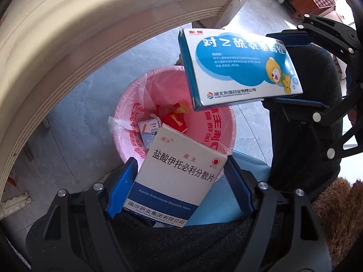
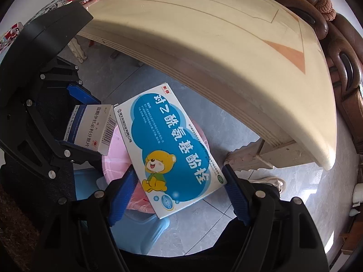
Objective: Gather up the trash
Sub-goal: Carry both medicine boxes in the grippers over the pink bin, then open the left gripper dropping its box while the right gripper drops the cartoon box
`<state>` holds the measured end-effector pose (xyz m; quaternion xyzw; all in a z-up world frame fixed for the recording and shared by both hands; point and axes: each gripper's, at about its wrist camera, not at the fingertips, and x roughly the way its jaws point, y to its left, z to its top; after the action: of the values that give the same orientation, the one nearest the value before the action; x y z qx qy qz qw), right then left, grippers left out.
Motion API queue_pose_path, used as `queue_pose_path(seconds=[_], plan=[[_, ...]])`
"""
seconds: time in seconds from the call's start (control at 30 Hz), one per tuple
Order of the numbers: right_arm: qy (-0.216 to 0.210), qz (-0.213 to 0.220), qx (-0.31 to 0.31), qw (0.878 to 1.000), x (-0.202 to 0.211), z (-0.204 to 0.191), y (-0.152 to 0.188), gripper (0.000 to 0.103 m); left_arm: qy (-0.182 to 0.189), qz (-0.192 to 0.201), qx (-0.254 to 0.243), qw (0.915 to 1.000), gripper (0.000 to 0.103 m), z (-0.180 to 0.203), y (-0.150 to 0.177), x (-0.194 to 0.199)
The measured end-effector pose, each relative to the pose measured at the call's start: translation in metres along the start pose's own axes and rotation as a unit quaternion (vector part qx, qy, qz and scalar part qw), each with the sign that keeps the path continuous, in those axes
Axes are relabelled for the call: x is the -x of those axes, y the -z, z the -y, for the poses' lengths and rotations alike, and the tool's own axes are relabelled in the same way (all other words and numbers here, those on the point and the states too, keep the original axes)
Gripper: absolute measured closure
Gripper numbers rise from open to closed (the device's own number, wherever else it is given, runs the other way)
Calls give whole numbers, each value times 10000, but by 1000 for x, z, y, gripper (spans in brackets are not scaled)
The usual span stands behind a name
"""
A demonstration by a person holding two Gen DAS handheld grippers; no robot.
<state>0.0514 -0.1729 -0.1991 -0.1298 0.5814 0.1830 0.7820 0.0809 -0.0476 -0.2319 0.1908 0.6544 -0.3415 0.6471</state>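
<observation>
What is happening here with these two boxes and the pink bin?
A person is collecting trash with a gripper in each hand. The left gripper has its jaws closed on a white and dark blue medicine box. The right gripper grips a blue and white medicine box with a cartoon bear. Both boxes hang over the pink-lined trash bin on the floor beside the table. Some wrappers and a small carton already lie in the bin. Neither box is released yet.
</observation>
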Motion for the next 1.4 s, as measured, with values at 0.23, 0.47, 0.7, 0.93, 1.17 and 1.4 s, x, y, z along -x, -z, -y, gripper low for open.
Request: queue_pose_path(seconds=[0.23,0.47,0.7,0.93,1.17,1.4], plan=[[-109,-246,-210,9994,-35,10,10,30,285,-277,200,9990,27,-9,-3,-32],[-108,-427,-287,9986,-70,11,11,30,468,-501,494,9964,27,-19,-9,-64],[-61,-517,-559,9971,-105,20,14,30,588,-634,878,9924,27,-30,-19,-95],[-68,-608,-994,9932,-136,25,19,30,644,-778,1247,9870,27,-45,-22,-119],[-9,-756,-1030,9918,-155,23,19,29,623,-883,1447,9836,27,-55,-23,-134],[-102,-869,-1080,9903,-168,19,21,29,561,-1009,1431,9829,26,-54,-26,-144]])
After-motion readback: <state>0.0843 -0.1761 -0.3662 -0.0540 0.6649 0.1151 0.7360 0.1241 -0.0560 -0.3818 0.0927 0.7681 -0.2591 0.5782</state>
